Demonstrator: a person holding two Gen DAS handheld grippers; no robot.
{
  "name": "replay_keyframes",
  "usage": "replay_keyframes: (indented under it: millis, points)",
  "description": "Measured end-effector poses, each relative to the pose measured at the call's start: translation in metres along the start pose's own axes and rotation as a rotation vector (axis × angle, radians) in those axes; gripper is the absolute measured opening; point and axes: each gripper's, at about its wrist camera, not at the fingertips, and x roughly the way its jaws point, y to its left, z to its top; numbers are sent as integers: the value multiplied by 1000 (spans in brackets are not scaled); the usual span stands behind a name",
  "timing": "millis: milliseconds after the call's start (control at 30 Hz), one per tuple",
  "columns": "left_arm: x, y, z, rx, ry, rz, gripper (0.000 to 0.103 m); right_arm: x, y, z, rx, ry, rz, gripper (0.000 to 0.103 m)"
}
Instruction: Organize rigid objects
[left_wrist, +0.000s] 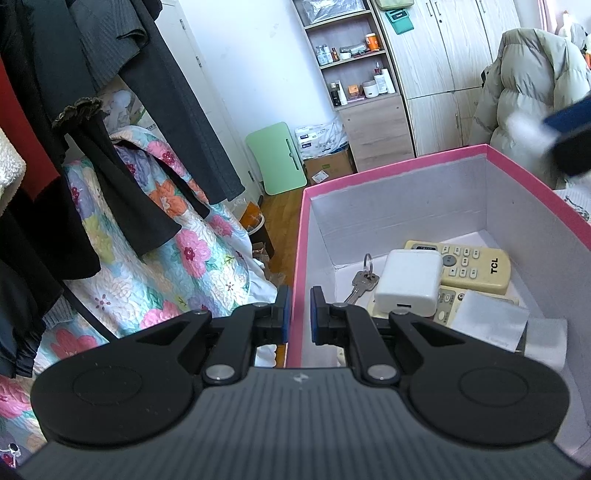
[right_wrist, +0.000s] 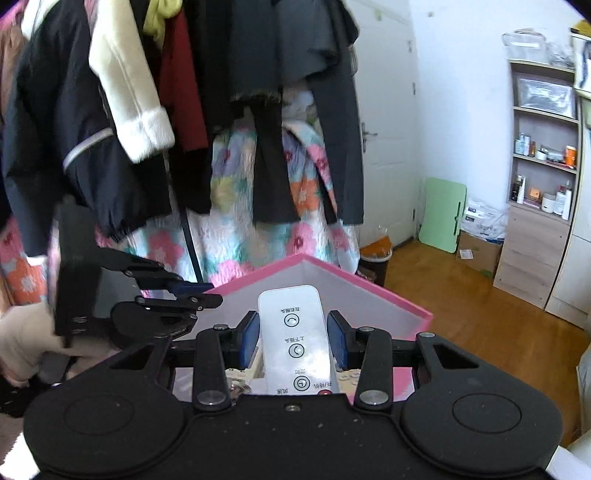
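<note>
White remote held between pads of right gripper, above pink box. Left gripper clamped on box wall at 9 o'clock side. Inside box: key, white charger, yellow remote seen at 2 o'clock. Clothes hung far behind.

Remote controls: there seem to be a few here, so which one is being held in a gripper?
The slim white remote, clamped between the right gripper pads above the pink box. The yellowed TCL remote and the one beneath the white charger lie inside the box.
</note>
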Motion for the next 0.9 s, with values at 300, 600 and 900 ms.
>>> replay_keyframes:
  millis: [300, 600, 900]
  points:
    - [0, 1, 0, -2, -2, -6, 8, 74, -4, 5, 38, 206, -168, 44]
    - [0, 2, -1, -6, -3, -9, 8, 94, -12, -1, 50, 259, -217, 37]
    - [1, 2, -1, -4, -1, -7, 8, 65, -21, -4, 174, 153, -187, 39]
